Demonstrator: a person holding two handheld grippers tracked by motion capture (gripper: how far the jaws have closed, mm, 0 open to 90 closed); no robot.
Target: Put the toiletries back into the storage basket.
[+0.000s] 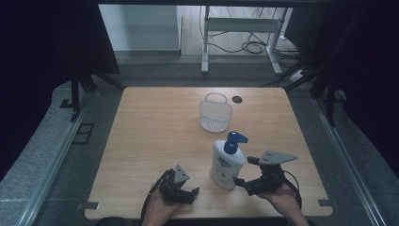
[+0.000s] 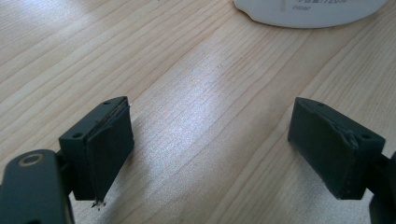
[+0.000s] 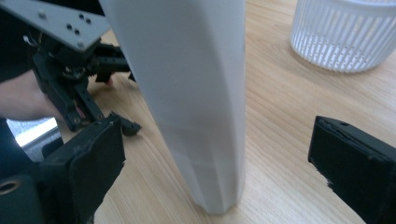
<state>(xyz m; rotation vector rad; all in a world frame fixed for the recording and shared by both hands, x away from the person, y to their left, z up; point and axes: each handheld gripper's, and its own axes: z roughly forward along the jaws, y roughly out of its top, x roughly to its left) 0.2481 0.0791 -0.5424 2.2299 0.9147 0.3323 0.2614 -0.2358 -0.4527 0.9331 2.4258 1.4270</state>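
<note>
The work item is a white pump bottle (image 1: 227,165) with a blue pump head (image 1: 234,141). It stands upright on the wooden desk (image 1: 155,127), toward the near edge and right of centre. A white slotted basket (image 1: 215,113) sits farther back on the desk, well apart from the bottle, and a dark round grommet (image 1: 237,99) lies just beyond the basket.

Right hand-held gripper (image 1: 245,171): positioned at the bottle's right side, low on the body. In the right gripper view the bottle's white body (image 3: 196,93) stands between the two black jaws with a clear gap of desk surface on either side (the pads do not press on it). The jaws are spread, and nothing is gripped. The grey three-cornered plate (image 1: 277,157) on top of this gripper shows in the high view.

Left hand-held gripper (image 1: 188,194): resting near the front edge of the desk, to the left of the bottle and apart from it. In the left gripper view its jaws stand wide apart over bare wood grain, with nothing between them. The bottle's rounded base (image 2: 308,11) shows at the top edge of that view, ahead of the jaws.
</note>
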